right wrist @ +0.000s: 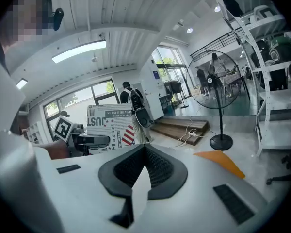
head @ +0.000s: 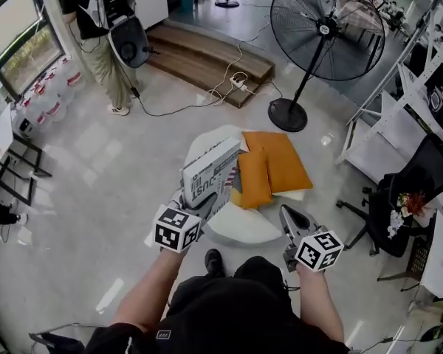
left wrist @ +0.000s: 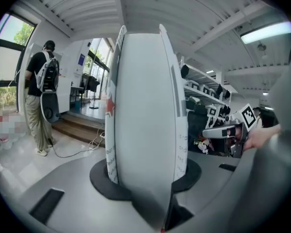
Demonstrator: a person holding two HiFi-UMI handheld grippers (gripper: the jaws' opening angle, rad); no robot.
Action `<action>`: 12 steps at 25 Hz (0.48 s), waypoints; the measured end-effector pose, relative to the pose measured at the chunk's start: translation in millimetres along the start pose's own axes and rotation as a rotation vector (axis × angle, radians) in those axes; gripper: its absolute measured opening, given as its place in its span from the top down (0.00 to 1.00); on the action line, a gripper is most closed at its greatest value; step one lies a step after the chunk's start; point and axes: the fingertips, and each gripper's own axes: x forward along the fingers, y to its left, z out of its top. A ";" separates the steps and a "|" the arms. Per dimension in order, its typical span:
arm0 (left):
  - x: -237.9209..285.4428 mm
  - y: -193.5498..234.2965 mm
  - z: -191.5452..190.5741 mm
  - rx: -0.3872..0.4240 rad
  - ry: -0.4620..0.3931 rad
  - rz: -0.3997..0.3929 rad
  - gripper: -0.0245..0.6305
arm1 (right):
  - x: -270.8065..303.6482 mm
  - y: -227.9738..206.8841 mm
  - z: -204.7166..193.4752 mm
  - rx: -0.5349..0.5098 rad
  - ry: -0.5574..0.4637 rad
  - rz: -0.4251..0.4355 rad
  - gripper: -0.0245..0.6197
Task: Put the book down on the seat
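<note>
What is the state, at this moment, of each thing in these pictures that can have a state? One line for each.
book: closed, held upright, not lying on the seat
left gripper: shut on the book
right gripper: shut, empty
seat: front part bare, cushions on the back part
orange cushions: lying flat on the seat
fan: standing upright; whether it turns cannot be told

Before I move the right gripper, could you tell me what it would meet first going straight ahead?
Nothing close: the right gripper aims between the book and orange cushion, toward the distant person; depth is unclear.
</note>
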 end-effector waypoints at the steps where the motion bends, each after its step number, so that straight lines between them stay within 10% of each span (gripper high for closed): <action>1: 1.9 7.1 -0.8 -0.025 -0.003 -0.002 0.72 | 8.7 1.7 -2.9 0.008 0.014 0.002 0.94; 12: 30.0 65.8 -36.6 -0.238 0.075 0.005 0.72 | 83.7 -7.7 -16.0 0.036 0.141 0.021 0.94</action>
